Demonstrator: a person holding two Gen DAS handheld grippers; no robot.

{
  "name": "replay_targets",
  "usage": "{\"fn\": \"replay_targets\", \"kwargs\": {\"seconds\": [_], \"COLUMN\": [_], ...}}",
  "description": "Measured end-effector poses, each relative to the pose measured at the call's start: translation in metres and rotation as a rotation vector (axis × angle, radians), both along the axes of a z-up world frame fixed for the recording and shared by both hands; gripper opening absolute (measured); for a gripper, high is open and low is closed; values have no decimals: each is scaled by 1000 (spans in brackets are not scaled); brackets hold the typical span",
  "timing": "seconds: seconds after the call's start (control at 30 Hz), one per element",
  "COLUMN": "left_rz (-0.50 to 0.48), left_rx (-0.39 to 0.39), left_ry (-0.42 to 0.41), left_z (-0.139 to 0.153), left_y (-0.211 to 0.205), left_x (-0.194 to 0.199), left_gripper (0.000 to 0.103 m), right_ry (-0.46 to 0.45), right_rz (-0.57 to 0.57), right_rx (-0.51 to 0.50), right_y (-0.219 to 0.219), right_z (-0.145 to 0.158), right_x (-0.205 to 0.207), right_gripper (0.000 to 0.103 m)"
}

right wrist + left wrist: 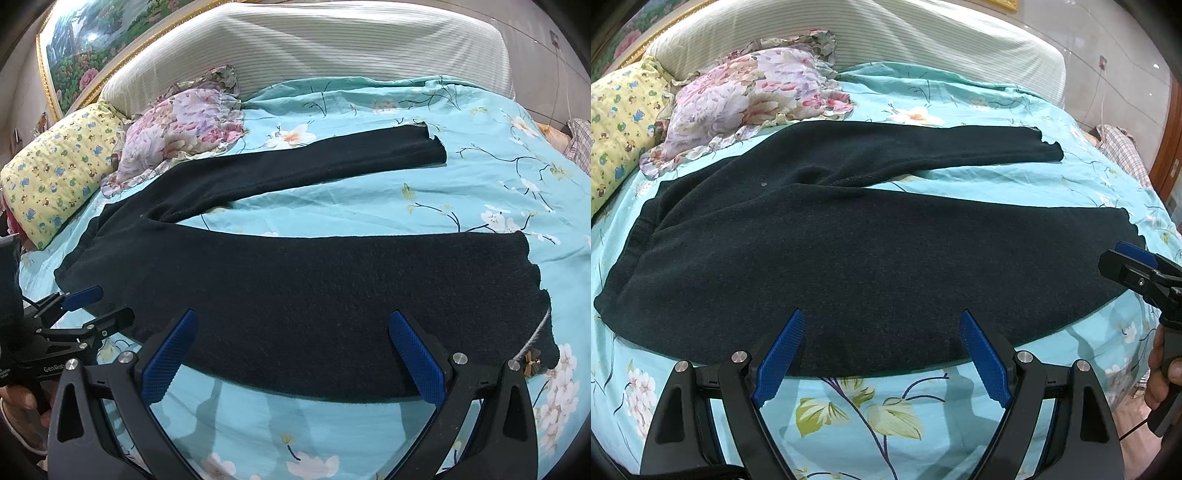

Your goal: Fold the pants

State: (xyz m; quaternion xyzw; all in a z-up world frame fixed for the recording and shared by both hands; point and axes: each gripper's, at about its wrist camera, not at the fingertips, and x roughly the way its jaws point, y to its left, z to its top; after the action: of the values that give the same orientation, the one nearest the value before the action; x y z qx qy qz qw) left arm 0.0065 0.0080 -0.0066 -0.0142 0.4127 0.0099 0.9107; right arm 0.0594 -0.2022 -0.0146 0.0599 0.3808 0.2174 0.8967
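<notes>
Dark navy pants [849,251] lie flat on a turquoise floral bedspread [857,410], waistband at the left, both legs spread apart toward the right. My left gripper [882,321] is open and empty, hovering over the near edge of the near leg. My right gripper [291,321] is open and empty over the near leg [332,295], closer to its cuff. Each gripper shows in the other's view: the right one at the far right [1126,262], the left one at the far left [92,306].
A floral pillow [753,99] and a yellow patterned pillow [620,122] lie at the head of the bed, touching the waist end. A striped headboard [314,40] stands behind. A framed painting [96,48] hangs at upper left.
</notes>
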Motion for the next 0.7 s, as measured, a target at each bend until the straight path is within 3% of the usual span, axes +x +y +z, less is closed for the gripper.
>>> {"fn": "replay_targets", "kwargs": {"seconds": [0.7], "left_rz": [0], "left_rx": [-10], "left_ry": [15], "left_z": [-4], "left_y": [1], "left_x": [2], "left_gripper": [87], "right_ry": [6], "right_rz": [4], "right_rx": [2], "right_y": [1], "right_z": [2], "right_x": [1], "right_gripper": [103]}}
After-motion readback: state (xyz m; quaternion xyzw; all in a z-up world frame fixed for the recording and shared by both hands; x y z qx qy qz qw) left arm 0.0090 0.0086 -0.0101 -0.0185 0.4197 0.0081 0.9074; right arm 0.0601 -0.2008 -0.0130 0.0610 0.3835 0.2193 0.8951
